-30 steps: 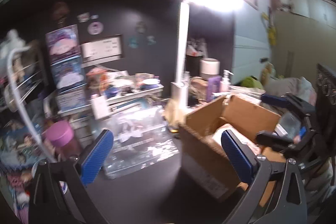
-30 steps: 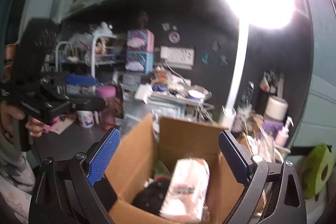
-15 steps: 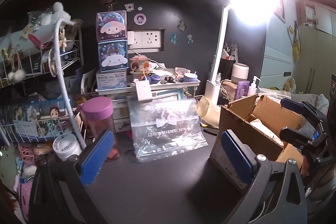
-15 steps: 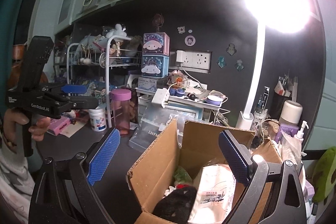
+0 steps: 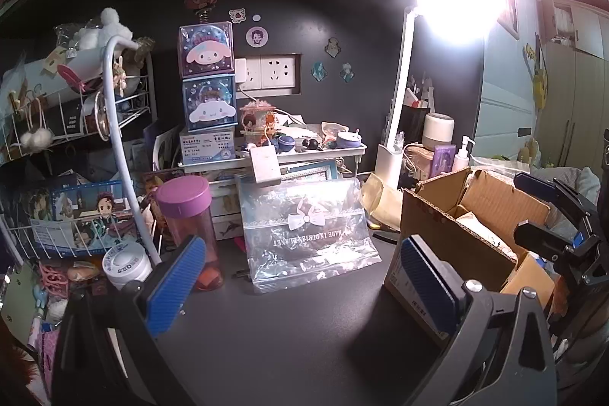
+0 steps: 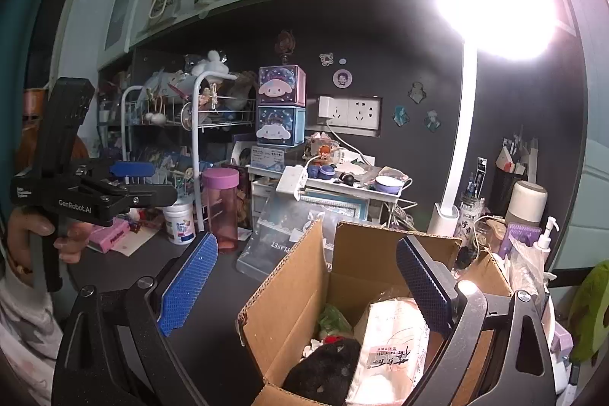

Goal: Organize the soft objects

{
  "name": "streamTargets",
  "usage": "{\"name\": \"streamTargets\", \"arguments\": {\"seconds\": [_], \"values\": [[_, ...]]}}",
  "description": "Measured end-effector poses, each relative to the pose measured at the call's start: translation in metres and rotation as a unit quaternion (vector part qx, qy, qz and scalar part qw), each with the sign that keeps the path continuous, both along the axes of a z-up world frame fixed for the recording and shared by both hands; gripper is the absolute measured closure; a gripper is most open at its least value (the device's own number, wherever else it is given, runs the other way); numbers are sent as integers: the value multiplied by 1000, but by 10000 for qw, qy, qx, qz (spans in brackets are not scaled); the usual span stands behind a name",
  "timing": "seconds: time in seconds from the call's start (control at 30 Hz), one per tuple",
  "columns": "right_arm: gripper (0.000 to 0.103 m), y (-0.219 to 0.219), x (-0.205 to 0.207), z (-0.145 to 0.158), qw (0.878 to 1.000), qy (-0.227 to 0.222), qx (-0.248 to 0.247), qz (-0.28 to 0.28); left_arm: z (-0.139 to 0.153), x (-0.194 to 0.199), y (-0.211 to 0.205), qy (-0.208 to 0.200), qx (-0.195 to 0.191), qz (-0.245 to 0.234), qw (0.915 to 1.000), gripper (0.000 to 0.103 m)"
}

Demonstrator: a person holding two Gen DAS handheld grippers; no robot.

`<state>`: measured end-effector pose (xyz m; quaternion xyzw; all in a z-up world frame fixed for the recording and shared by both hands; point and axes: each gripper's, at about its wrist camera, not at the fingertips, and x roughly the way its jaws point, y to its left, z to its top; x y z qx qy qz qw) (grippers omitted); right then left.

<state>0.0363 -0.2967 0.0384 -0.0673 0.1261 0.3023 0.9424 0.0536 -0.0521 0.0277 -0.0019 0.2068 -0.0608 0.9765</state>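
My left claw (image 5: 300, 286) hangs over the bench (image 5: 289, 337), its fingers wide apart. Ahead of it a plastic bag (image 5: 308, 227) leans against the small rack (image 5: 323, 149). A bottle (image 5: 190, 215) stands left of the bag and a cardboard box (image 5: 453, 234) right of it. My right claw (image 6: 304, 286) sits above the box, which holds a packet (image 6: 388, 341) and a plush toy (image 6: 327, 368). A lamp (image 6: 456, 155) stands behind the box.

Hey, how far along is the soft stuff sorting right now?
Done: nothing visibly sorted yet. The open cardboard box holds a black fuzzy item and a white plastic-wrapped pack. In hand: nothing; the left gripper and right gripper are both open. Left: taking items out; the clear bow-print zip bag waits.
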Motion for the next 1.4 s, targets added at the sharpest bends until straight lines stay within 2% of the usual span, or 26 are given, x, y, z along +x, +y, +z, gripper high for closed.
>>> {"name": "streamTargets", "arguments": {"seconds": [1.4], "values": [[8,-4,-3,0,10000,-3,60,-41,0,3,-8,47,46,-52,10000,1]]}}
